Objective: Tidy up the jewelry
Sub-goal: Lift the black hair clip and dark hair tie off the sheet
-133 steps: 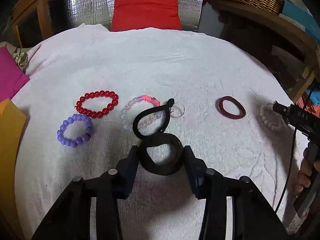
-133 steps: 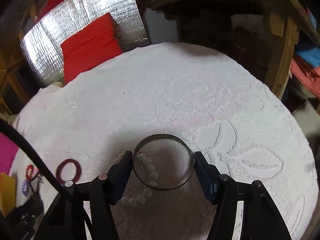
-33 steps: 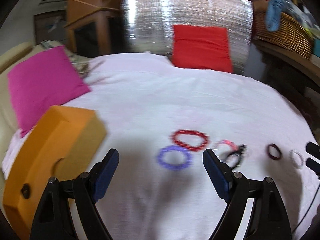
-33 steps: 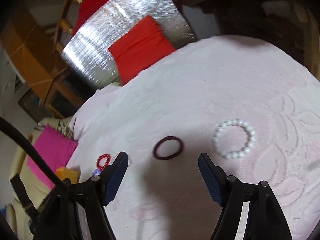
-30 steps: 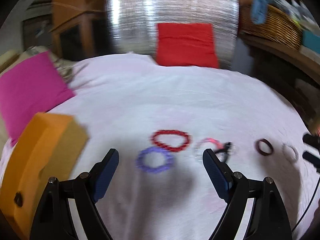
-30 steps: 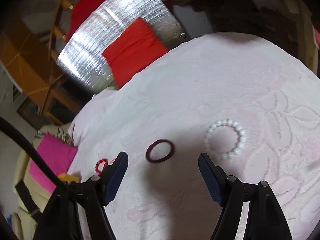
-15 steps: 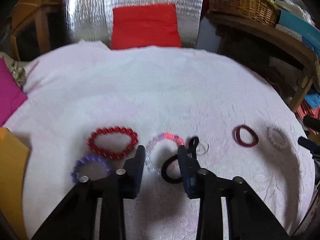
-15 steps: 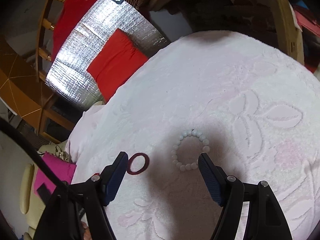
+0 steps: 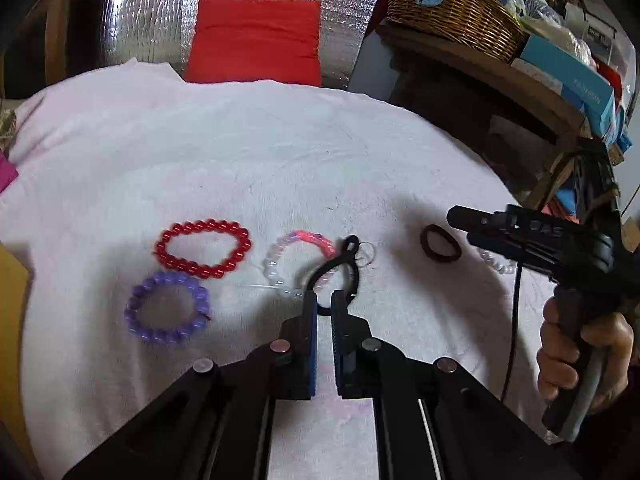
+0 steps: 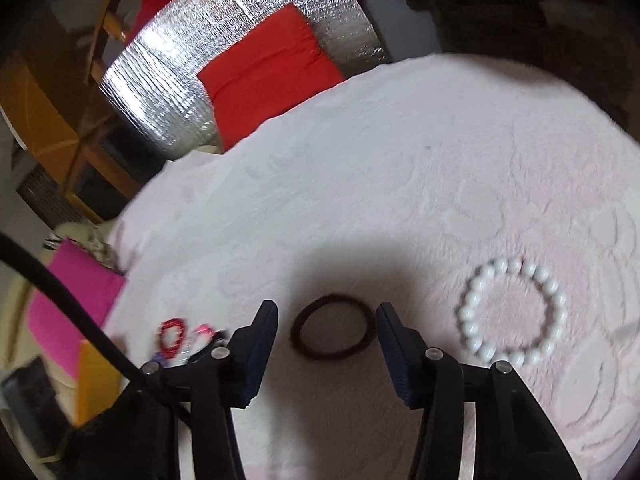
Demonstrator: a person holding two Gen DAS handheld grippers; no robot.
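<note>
- The black hair tie (image 9: 334, 270) lies on the white towel (image 9: 280, 160), its far end twisted into a small loop, its body crossing the pale pink-and-clear bead bracelet (image 9: 298, 258).
- The left gripper (image 9: 324, 308) has its two fingers drawn almost together over the near end of this tie; they appear to pinch the band, though the contact itself is hidden behind the pads.
- A thin clear ring (image 9: 366, 254) sits just beside the tie's small loop.
- To the left of that cluster lie the red bead bracelet (image 9: 202, 254) and, nearer the camera, the purple bead bracelet (image 9: 168, 308), the two close together but apart.
- The maroon hair tie (image 10: 332, 334) lies flat on the towel, farther to the right, and is framed between the spread fingers of the right gripper (image 10: 326, 344); those fingers stand wide apart and grasp nothing.
- The white bead bracelet (image 10: 512, 312) lies to the right of the maroon tie, well outside the right finger.
- In the left wrist view the person's right hand (image 9: 580, 360) grips the handle of the right tool, which hangs over the maroon tie and partly covers the white beads.
- Behind the towel stand a red cushion (image 9: 256, 40) against a silver foil panel (image 9: 160, 12), and a wicker basket (image 9: 452, 12) on a wooden shelf.
</note>
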